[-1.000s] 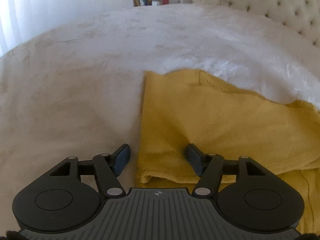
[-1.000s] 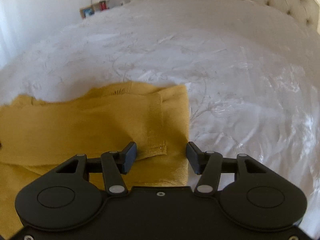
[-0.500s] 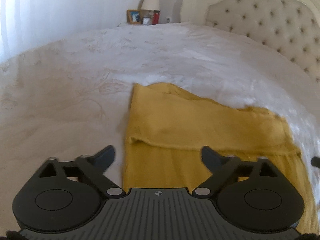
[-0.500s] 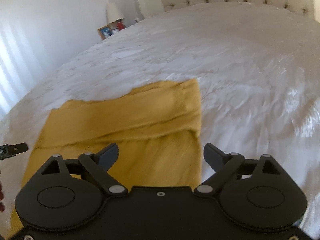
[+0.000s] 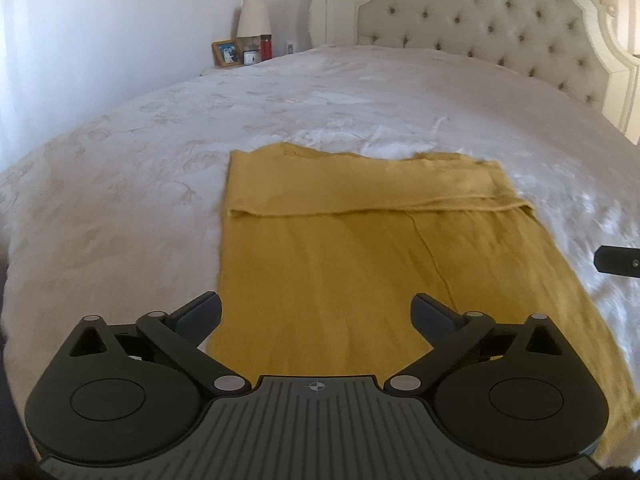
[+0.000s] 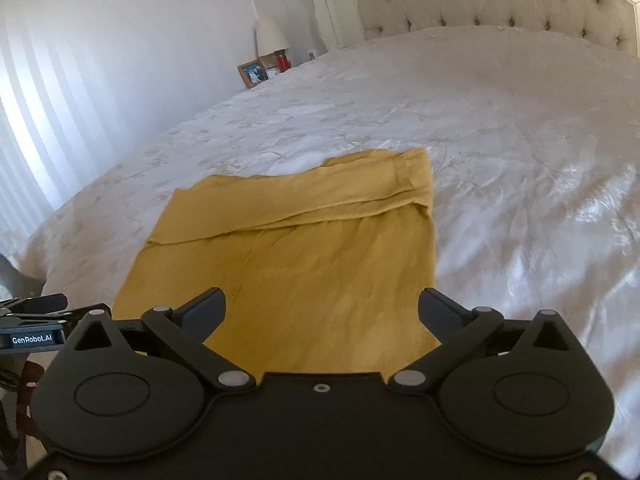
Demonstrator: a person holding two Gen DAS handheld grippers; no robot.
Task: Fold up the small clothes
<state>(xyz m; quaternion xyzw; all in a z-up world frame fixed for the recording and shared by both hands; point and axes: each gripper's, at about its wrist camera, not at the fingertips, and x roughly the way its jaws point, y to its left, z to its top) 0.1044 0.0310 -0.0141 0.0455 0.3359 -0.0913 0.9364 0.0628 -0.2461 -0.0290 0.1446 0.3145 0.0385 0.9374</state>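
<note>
Left wrist view: yellow garment [image 5: 340,260] runs up the frame's middle beyond the wide-open, empty left tool [image 5: 316,312], its left edge nearest

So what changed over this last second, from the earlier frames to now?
Both grippers, left and right, have just opened and pulled back from the folded far end of the yellow garment; nothing is between their jaws. The garment stays folded on the white bedspread.

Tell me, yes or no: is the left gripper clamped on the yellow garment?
No: the left gripper stands wide open above the yellow garment.
</note>
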